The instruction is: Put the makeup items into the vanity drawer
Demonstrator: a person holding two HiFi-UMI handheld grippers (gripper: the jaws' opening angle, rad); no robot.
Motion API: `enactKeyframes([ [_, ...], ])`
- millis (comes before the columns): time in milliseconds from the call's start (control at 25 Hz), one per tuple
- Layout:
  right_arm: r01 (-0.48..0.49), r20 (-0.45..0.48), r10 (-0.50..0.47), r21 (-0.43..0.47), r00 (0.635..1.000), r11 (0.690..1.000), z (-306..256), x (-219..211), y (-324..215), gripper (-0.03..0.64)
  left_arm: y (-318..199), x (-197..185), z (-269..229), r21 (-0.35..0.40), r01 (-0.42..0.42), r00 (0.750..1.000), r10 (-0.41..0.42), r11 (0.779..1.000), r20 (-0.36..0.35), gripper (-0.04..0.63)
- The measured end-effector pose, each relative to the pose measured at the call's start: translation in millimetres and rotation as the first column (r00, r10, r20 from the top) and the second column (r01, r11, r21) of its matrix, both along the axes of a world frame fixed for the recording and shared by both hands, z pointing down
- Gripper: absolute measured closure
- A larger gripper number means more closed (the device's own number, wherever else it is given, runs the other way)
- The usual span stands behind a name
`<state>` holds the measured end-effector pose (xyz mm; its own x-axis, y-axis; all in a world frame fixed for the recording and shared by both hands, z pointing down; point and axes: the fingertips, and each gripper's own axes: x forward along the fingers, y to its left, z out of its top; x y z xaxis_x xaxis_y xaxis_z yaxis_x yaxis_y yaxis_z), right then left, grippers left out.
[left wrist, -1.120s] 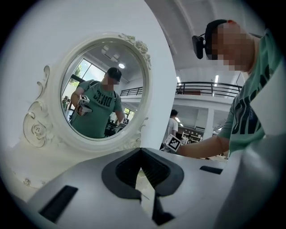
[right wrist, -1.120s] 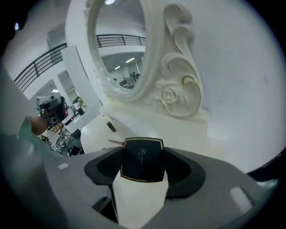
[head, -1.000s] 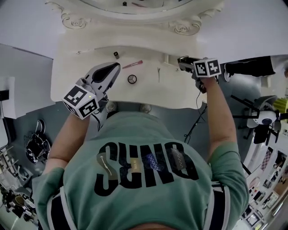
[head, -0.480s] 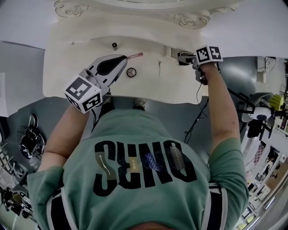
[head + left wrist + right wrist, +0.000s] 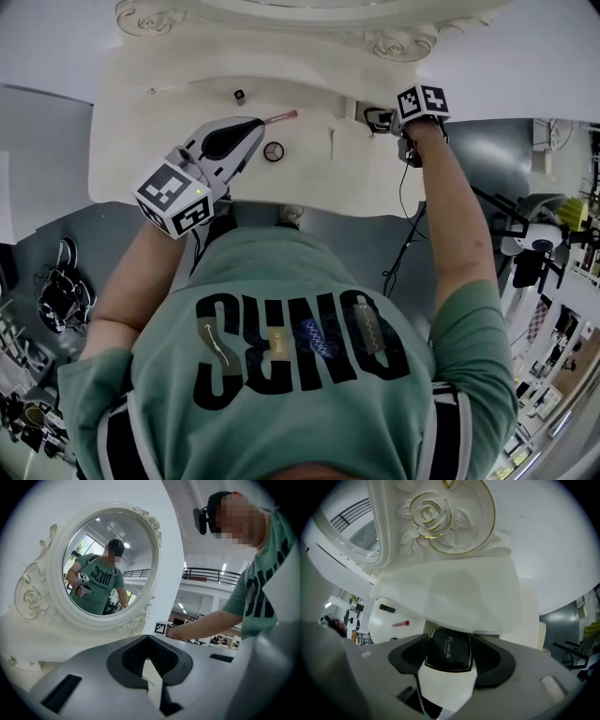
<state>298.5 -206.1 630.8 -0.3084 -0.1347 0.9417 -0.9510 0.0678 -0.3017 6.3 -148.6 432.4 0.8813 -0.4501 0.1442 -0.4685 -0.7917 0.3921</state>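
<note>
My right gripper [image 5: 377, 118] is shut on a black compact with gold trim [image 5: 449, 657], held low under the overhanging white ledge of the vanity [image 5: 309, 187] at its back right. My left gripper [image 5: 255, 124] hovers over the vanity top left of centre with its jaws together and nothing between them. On the top lie a small black tube [image 5: 239, 95], a pink-tipped stick [image 5: 279, 117], a small round item [image 5: 273, 151] and a thin stick [image 5: 332, 141]. The tube [image 5: 386, 608] and the pink-tipped stick [image 5: 399, 624] also show in the right gripper view. I cannot make out a drawer.
An ornate oval mirror [image 5: 101, 569] stands at the vanity's back, its carved frame [image 5: 429, 515] just above the right gripper. A cable [image 5: 405, 234] hangs off the right edge. Stands and gear [image 5: 544, 244] crowd the floor to the right, more clutter [image 5: 56, 300] to the left.
The right gripper has carried the compact a little farther back, toward the vanity's rear ledge. The left gripper has moved farther over the top, toward the pink-tipped stick.
</note>
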Motion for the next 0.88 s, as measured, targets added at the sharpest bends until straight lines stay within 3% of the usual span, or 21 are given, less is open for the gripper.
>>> enactKeyframes([
  [560,-0.146,0.023,0.144,0.112,0.989,0.983,7.9,4.0,-9.3,0.311,4.5,-7.4,1.6,-0.008,0.007,1.0,-0.007,1.0,0.003,0.592],
  [880,-0.162,0.065,0.154,0.14,0.986,0.977,1.3,1.8,-9.2,0.311,4.0,-7.0,0.3,-0.006,0.007,1.0,-0.007,1.0,0.006,0.592],
])
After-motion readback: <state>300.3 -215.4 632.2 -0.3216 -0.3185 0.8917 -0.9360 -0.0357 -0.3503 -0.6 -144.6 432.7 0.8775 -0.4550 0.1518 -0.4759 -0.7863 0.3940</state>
